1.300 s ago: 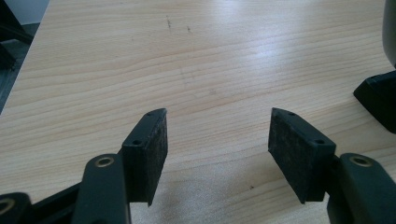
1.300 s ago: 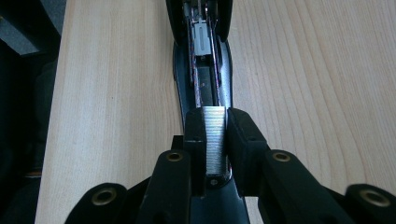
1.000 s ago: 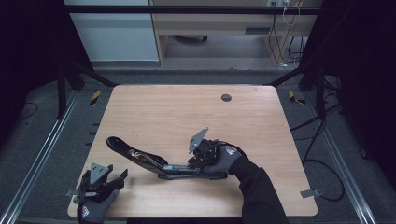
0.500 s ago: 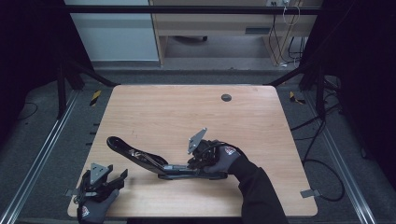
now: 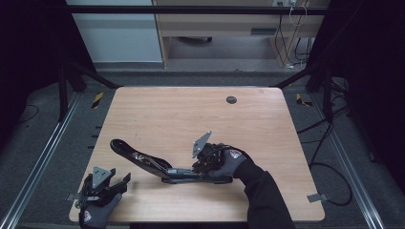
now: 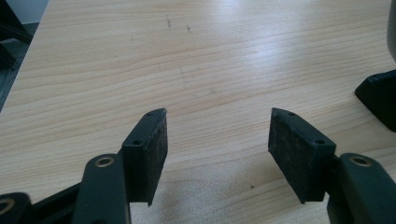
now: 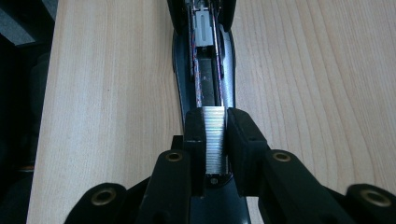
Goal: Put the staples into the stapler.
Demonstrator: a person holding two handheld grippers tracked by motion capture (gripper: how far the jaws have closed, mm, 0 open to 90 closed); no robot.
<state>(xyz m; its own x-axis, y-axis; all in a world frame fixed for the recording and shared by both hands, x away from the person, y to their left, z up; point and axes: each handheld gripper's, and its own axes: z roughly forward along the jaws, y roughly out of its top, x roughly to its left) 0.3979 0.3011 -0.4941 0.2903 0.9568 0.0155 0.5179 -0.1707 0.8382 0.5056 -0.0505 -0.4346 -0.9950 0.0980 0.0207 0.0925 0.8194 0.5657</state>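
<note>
Staple strip point(image 7: 214, 140) sits clamped between my right gripper point(image 7: 215, 140) pads, right over the open stapler point(image 5: 157, 164) channel, near the table's point(image 5: 191, 114) front edge. Left gripper point(image 6: 217, 149) rests at the front-left corner, jaws wide apart, holding nothing.

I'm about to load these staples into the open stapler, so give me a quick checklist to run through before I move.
1. Staple strip clamped in right gripper: ok.
2. Stapler lid swung open, channel exposed: ok.
3. Strip lined up along the channel: ok, roughly.
4. Channel free of old staples: cannot tell.
5. Left gripper open, holding nothing: ok.
6. Stapler base steadied by left gripper: not ok, it rests apart on the table.
</note>
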